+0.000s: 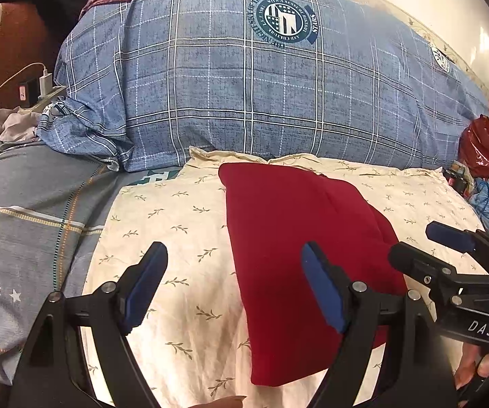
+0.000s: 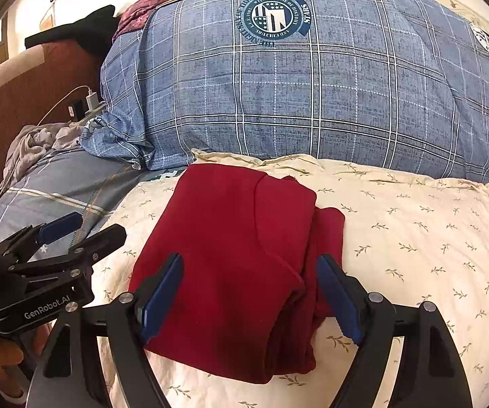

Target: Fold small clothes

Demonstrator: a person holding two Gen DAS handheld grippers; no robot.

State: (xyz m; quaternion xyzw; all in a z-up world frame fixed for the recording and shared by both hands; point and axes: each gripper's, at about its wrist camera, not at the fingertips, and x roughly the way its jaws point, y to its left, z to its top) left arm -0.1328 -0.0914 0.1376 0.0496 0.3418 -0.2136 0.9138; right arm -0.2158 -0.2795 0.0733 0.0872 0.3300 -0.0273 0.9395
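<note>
Red garment (image 2: 241, 265) lies folded into a compact stack on the cream pillow (image 2: 414, 238), layers overlapping, one folded edge sticking out on its right side. In the left wrist view the same garment (image 1: 298, 238) sits right of centre on the pillow (image 1: 176, 238).

Left gripper (image 1: 234, 285): jaws wide open, nothing between the blue pads (image 1: 145, 289). It hovers over the pillow at the garment's left edge; right pad overlaps the red cloth in the picture, contact can't be told. In the right wrist view the left gripper (image 2: 84, 227) shows at the left edge, open, apart from the garment.

Right gripper (image 2: 249, 299): jaws wide open, straddling the near part of the garment, pads (image 2: 162, 299) on either side of it. No grip on the cloth; whether the tips touch it can't be told. In the left wrist view the right gripper (image 1: 424, 244) enters from the right, near the garment's right edge, also open.

Behind the pillow: blue plaid duvet (image 2: 312, 85) bunched up with a round crest print. Grey sheet (image 1: 30, 221) to the left. Charger (image 1: 45, 83) with white cable by the headboard.
</note>
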